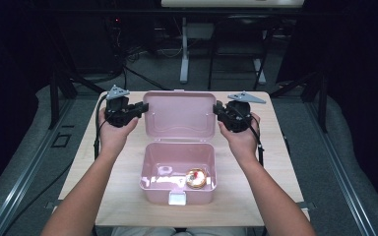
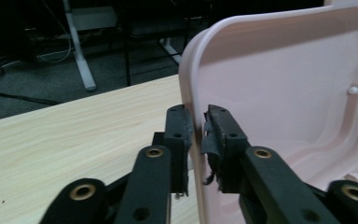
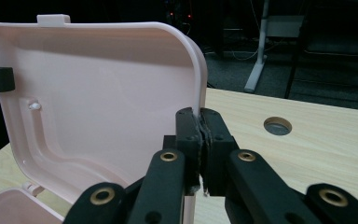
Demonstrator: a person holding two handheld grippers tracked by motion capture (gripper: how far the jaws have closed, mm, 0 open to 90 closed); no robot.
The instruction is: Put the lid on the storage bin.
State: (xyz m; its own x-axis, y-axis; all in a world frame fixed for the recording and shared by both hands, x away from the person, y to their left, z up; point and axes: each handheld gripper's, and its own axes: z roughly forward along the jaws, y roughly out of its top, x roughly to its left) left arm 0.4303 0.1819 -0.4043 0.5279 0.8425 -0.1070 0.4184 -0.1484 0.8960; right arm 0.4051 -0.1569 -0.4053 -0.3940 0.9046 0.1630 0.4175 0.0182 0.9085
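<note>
While the pink box (image 1: 178, 179) sits open at the middle of the table (image 1: 275, 162), toward the near edge, I've got both grippers on its lid (image 1: 179, 116). Left gripper (image 1: 139, 109) is at the lid's left edge, jaws pointing inward; in the left gripper view (image 2: 197, 127) the lid's rim runs between the pads and they're nearly together on it, so clamped on the lid. No earlier look, so just that: pinched on the rim. My left hand (image 1: 114, 132) is wrapped under the gripper body, grey plate (image 1: 117, 92) on top, cable hanging off toward the table's left edge.

Lid stands up, hinged at the box's far side, inside face toward me. Small latch tab (image 3: 53, 18) sticks up from its top edge in the right gripper view. Box base is below it, front clasp (image 1: 177, 198) at the near wall. Inside the base: a round gold-and-red thing (image 1: 196, 178) at the right, can't tell what it is, and a pale ring shape (image 1: 165, 170) left of it, too washed out to call.

Right gripper (image 1: 219, 111) is at the lid's right edge, mirror of the left. Right gripper view (image 3: 199, 125) shows the jaws pressed together on the rim, clamped on the lid. My right hand (image 1: 241, 135) holds it from below. Behind it, a round hole (image 3: 278, 125) in the table top near the far right corner.
</note>
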